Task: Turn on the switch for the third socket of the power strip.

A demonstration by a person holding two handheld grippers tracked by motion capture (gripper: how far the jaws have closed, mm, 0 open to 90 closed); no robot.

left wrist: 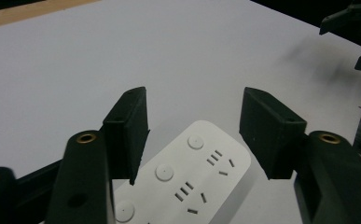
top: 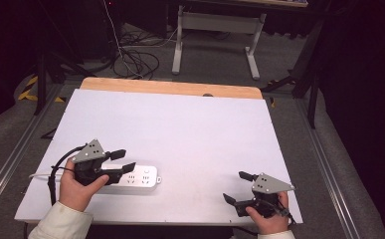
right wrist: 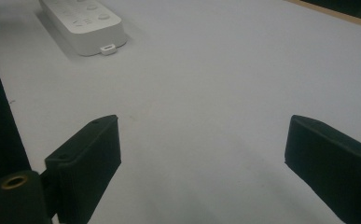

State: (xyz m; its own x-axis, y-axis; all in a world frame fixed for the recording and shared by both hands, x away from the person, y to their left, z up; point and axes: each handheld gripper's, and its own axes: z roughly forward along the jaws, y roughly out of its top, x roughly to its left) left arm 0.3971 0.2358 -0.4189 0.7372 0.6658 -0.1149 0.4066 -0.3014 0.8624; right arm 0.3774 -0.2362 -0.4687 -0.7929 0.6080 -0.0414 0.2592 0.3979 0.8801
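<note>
Left tongs point(top: 123, 160): hovering part-open, straddling the power strip point(top: 139, 179), pads not touching.
Right tongs point(top: 238, 187): resting wide on the counter point(top: 180, 129).

Dim, dark surroundings; bright white table point(top: 180, 124) lit evenly; soft shadows.

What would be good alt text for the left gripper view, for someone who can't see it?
The left gripper, with its two black jaws standing apart, straddles the end of a white plastic power strip without visibly touching it. The strip lies on a white table, round buttons and socket slots facing up.
</note>
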